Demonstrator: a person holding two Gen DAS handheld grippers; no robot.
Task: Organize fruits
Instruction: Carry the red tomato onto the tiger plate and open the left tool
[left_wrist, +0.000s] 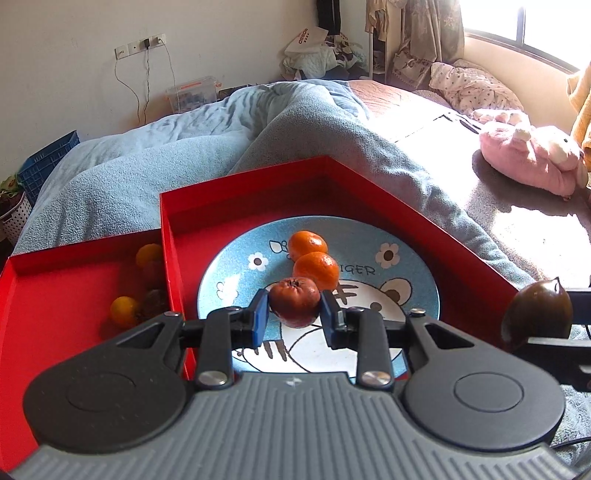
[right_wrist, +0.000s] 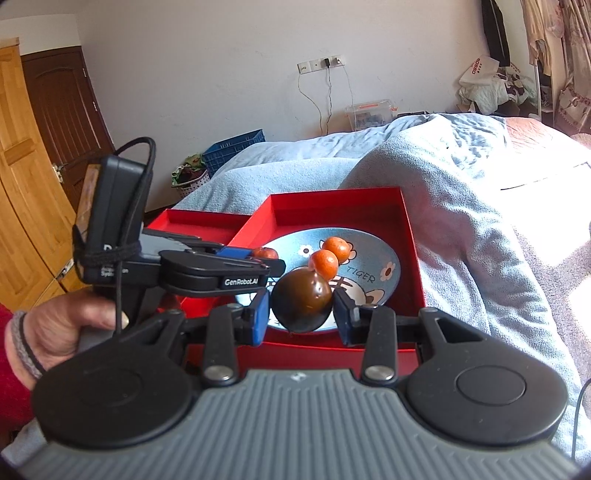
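Our left gripper (left_wrist: 293, 312) has its blue pads (left_wrist: 260, 314) pressed against both sides of a dull reddish-brown fruit (left_wrist: 294, 302), wrinkled, with a dark stem scar on top. We hold it just above the blue cartoon plate (left_wrist: 406, 295), next to two bright orange tangerines (left_wrist: 316, 269) that lie touching each other on that plate.

Our right gripper (right_wrist: 301, 308) is clamped on a dark, glossy brown-green fruit (right_wrist: 301, 300), smooth and round, held over the near rim of the plate and the near wall of the red box (right_wrist: 413, 258) that contains it.

Only the left wrist view looks into the lower red tray (left_wrist: 55, 295) beside the box, where yellow-orange and darker fruits (left_wrist: 123, 310) sit against the dividing wall. Only the right wrist view shows the hand (right_wrist: 66, 325) gripping the left tool's handle, and the wooden door (right_wrist: 26, 184) behind it.
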